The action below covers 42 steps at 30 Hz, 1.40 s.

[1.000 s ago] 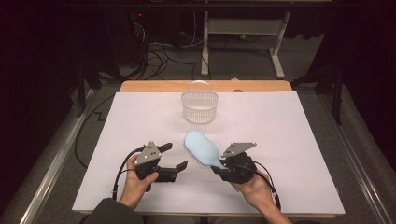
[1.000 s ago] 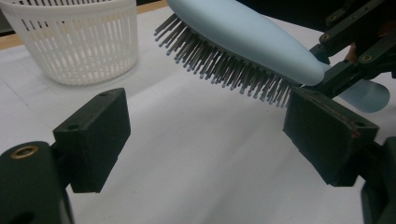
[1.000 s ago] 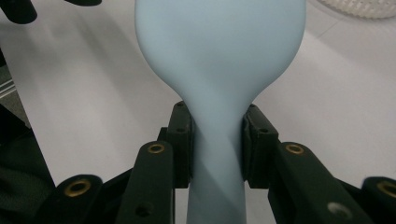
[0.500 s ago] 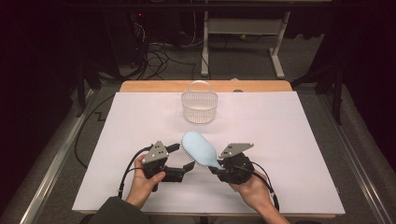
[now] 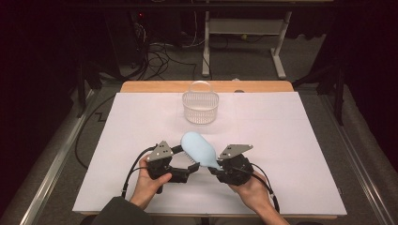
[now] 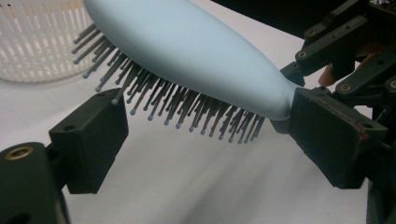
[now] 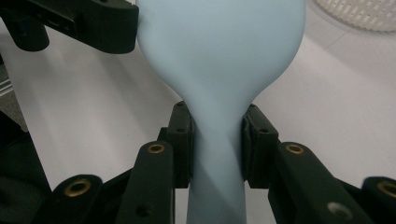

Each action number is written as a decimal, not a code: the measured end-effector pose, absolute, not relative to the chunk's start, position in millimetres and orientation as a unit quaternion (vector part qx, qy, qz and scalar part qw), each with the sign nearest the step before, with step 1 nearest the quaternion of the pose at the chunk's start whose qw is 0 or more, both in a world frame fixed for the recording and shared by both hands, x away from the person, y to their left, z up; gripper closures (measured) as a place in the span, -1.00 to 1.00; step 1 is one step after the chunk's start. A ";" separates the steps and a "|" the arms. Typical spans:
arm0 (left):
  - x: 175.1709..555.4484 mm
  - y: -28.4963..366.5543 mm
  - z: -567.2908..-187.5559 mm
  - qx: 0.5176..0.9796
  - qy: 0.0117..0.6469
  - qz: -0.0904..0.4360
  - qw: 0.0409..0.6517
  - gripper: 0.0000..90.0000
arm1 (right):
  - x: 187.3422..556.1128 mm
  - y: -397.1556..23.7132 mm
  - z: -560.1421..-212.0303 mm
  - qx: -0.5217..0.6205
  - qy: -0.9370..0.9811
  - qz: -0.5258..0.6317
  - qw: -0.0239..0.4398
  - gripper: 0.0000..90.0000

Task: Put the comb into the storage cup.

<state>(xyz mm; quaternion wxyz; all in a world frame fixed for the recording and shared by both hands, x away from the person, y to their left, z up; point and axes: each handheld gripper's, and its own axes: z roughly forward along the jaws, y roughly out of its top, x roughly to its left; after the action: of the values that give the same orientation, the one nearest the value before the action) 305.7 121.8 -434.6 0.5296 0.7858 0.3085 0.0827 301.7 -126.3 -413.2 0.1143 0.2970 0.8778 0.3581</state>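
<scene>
A light blue hairbrush (image 5: 197, 147) hangs a little above the white sheet, head toward the far left, bristles down. My right gripper (image 5: 217, 165) is shut on its handle; in the right gripper view the two pads (image 7: 183, 144) press the narrow neck of the hairbrush (image 7: 219, 60) from both sides. My left gripper (image 5: 189, 169) stands open under the brush head. In the left gripper view the hairbrush (image 6: 196, 51) crosses above the gap between the wide-apart jaws of the left gripper (image 6: 210, 140). A few bristle tips touch the left jaw's top.
A white slatted basket (image 5: 200, 105) with a handle stands at the back middle of the white sheet (image 5: 291, 136). The sheet covers a wooden table (image 5: 263, 86). Dark floor with cables and a table frame lies beyond.
My left gripper has moved right, toward the brush, and its jaws now sit beneath the brush head. The right gripper and the brush have stayed in place.
</scene>
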 end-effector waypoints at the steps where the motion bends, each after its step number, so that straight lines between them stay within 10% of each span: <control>1: 306.2 120.9 -435.8 0.788 0.308 0.081 0.527 -0.73 | 300.9 -124.5 -413.5 0.297 0.878 0.356 0.117 0.56; 18: 312.7 119.3 -439.6 0.781 0.329 0.040 0.529 -0.80 | 296.2 -110.0 -415.6 0.281 0.883 0.350 0.139 0.56; 42: 310.8 132.6 -426.6 0.759 0.346 0.017 0.552 -0.40 | 298.4 -100.4 -411.8 0.264 0.886 0.349 0.155 0.56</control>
<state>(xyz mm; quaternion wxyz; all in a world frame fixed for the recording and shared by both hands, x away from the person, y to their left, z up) 310.8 132.6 -426.6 0.5517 0.7586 0.3462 0.0169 298.4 -100.4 -411.8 0.1550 0.2640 0.8857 0.3491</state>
